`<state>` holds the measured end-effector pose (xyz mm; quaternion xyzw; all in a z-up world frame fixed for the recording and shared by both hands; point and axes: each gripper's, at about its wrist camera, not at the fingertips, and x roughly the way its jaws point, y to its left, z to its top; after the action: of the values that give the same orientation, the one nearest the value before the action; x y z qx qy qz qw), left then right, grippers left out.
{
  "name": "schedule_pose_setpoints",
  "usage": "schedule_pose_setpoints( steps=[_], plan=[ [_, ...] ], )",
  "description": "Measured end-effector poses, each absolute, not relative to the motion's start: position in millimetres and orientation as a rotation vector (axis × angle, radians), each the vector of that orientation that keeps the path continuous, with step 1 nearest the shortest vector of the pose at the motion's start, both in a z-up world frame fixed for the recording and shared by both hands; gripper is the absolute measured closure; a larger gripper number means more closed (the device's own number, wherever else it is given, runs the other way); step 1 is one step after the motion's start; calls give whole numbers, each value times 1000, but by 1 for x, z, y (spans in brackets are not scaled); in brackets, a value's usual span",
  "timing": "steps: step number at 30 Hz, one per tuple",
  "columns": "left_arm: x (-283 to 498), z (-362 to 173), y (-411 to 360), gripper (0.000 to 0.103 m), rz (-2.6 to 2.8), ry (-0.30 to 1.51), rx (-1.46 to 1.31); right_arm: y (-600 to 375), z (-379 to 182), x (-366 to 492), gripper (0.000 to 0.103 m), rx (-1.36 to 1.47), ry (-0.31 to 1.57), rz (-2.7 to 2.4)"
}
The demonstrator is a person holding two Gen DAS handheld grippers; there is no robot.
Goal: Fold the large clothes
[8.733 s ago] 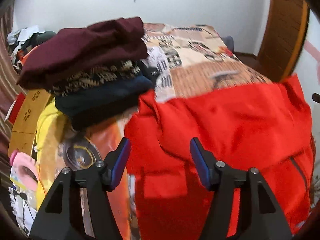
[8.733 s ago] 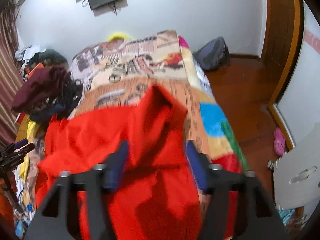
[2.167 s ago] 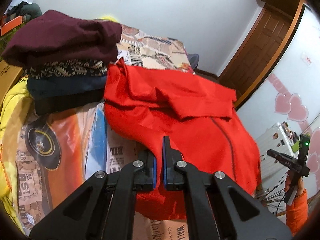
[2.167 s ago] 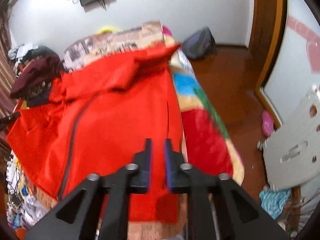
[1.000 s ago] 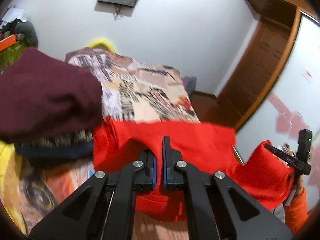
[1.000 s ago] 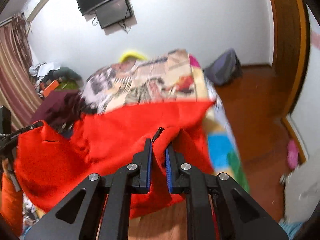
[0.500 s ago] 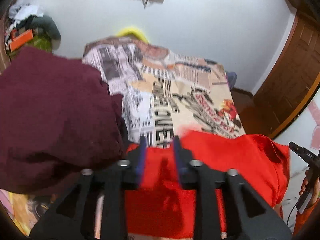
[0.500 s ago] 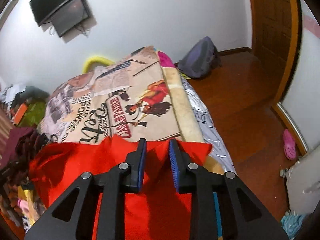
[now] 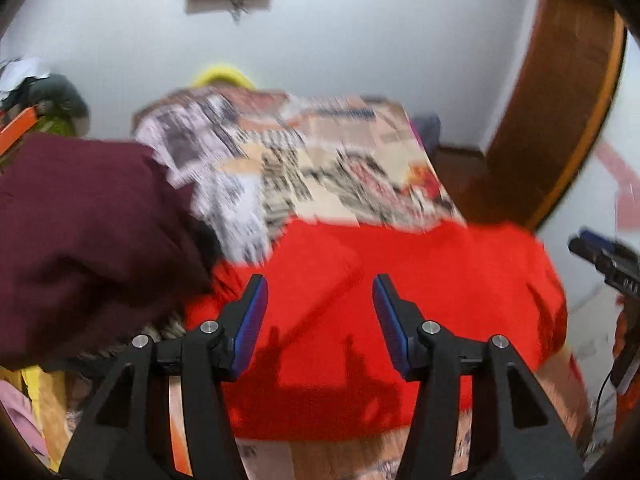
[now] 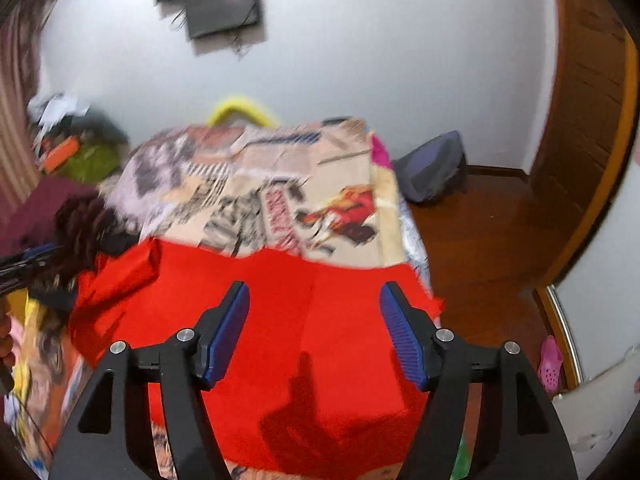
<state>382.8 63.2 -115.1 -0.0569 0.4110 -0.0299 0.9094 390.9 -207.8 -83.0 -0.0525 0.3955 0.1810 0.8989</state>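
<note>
The red fleece garment point(image 9: 400, 300) is seen lying folded over on itself on the near part of the bed with the newspaper-print cover point(image 9: 320, 172), its far edge running straight across and a lumpy sleeve or corner bunched at its left end point(image 10: 116, 280). One fold is judged to be done; at least another fold, some smoothing, and placement on the pile are judged to be left. The jaws of the left claw point(image 9: 318, 312) and of the right claw point(image 10: 314, 328) have just been opening and are seen standing apart above the cloth, with nothing pinched between them. Just beside the garment's left edge a stack of folded clothes topped by a maroon knit point(image 9: 80, 240) is found, crowding that side and leaving little room for a sideways fold. A dark bag point(image 10: 436, 168) is seen on the wooden floor point(image 10: 480, 240) and a black screen point(image 10: 216, 0) on the white wall, both well clear of the work.
</note>
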Motion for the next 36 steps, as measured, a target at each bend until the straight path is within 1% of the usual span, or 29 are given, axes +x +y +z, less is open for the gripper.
schedule_pose_setpoints(
  steps=[3, 8, 11, 14, 17, 24, 27, 36],
  plan=[
    [385, -145, 40, 49, -132, 937, -89, -189, -106, 386, 39, -178, 875, 418],
    [393, -183, 18, 50, -212, 1033, -139, -169, -142, 378, 39, -264, 938, 444],
    [406, -197, 21, 49, -199, 1042, -170, -167, -154, 376, 39, -289, 944, 437],
    [426, -206, 40, 49, -193, 1049, -274, -171, -156, 381, 39, -271, 944, 439],
    [450, -209, 60, 50, -117, 1029, -304, -174, -159, 387, 39, -246, 954, 430],
    [488, -194, 86, 50, 206, 916, -83, -180, -166, 394, 39, -204, 955, 405],
    [493, -193, 88, 50, 235, 923, -48, -180, -166, 393, 39, -208, 948, 399],
    [439, -182, 57, 49, 63, 946, -81, -178, -149, 378, 39, -250, 910, 395]
  ],
)
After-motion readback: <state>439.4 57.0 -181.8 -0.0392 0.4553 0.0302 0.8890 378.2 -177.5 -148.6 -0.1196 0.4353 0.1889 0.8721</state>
